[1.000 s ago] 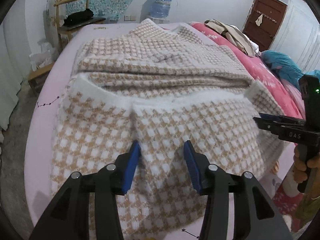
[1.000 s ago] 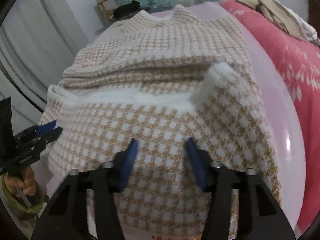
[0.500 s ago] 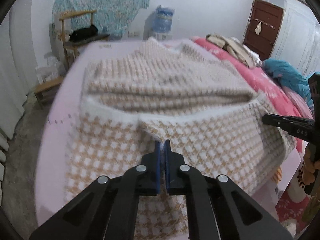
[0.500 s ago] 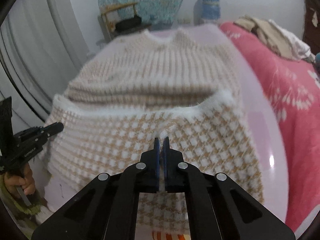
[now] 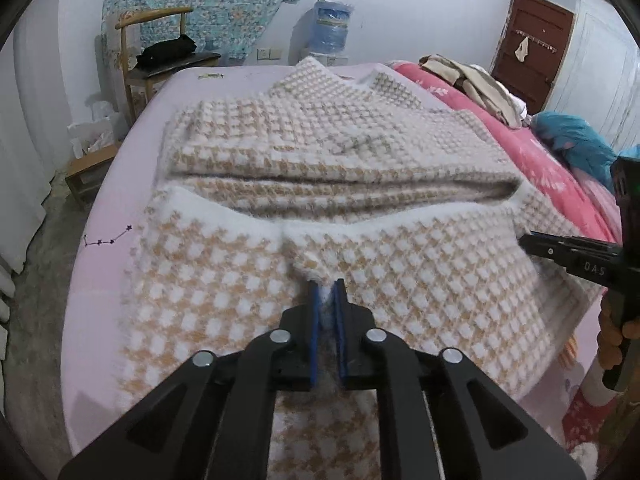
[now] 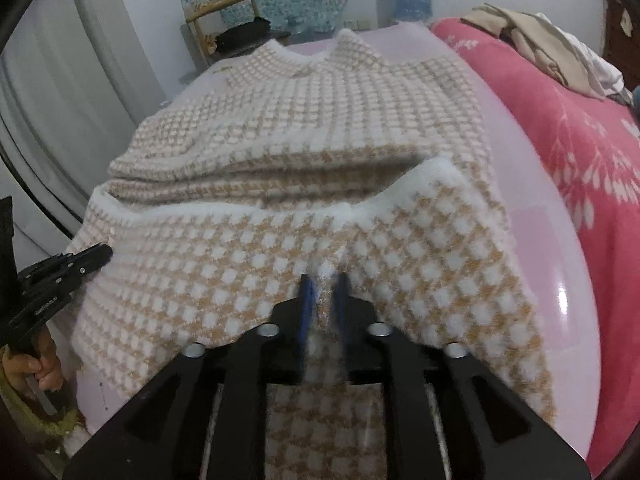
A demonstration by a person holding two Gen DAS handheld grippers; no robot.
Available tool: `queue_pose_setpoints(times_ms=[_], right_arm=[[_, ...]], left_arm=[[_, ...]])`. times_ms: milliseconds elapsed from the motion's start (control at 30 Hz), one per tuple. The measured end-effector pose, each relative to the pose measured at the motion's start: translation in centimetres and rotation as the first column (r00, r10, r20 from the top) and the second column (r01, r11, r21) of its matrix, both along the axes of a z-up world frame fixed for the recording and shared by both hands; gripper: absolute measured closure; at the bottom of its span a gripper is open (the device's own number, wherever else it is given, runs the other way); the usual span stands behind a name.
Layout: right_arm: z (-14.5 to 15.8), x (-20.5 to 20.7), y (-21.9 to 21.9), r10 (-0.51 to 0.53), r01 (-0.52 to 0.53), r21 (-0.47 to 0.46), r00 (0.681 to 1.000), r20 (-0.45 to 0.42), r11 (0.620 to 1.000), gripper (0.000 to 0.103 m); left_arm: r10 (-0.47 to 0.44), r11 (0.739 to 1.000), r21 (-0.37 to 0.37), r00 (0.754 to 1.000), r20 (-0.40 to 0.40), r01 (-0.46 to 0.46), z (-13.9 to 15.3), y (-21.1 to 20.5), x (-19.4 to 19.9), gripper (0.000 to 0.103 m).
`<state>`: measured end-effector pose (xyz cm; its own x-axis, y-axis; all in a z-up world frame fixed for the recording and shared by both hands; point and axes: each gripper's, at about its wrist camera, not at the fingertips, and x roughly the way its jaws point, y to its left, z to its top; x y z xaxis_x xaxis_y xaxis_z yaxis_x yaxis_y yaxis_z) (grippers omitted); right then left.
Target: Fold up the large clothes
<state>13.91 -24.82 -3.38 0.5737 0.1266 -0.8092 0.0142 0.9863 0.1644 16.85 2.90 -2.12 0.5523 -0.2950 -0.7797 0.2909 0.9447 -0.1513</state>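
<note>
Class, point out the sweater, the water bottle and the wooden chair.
sweater (image 5: 420, 280): left wrist view, on the checked near layer.
water bottle (image 5: 331, 26): left wrist view, on its blue body.
wooden chair (image 6: 224, 2): right wrist view, on the top rail.

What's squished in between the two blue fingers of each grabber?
A pinch of the fuzzy checked sweater. The left gripper shows it in the left wrist view, the right gripper in the right wrist view. Both jaws have just been opening slightly, fabric between them.
</note>
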Motion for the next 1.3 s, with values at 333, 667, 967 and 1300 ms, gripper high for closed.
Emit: queue_pose_setpoints(times_ms=[333,667,967,1300], right_arm=[[3.6,-0.1,-4.3,-0.119,0.132,-0.120,0.987,0.109,0.984,0.051],[1.0,2.0,-5.8,-0.139,0.140,-0.110,0.990,0.017,0.984,0.060],[1.3,2.1,-4.8,-0.099,0.102,-0.148,0.995,0.030,0.984,0.097],[5.9,1.7,-4.9,-0.132,0.166,-0.160,0.970,0.203,0.973,0.098]], left_arm=[[0.146,0.980,0.122,0.986,0.081,-0.155,2.8,3.3,2.7,0.085],[0.183,0.968,0.177,0.983,-0.008,-0.179,0.2,4.9,4.7,0.080],[0.172,0.969,0.172,0.984,0.041,-0.176,0.4,4.8,4.1,0.094],[0.191,0.972,0.088,0.953,0.235,-0.216,6.3,5.1,4.3,0.095]])
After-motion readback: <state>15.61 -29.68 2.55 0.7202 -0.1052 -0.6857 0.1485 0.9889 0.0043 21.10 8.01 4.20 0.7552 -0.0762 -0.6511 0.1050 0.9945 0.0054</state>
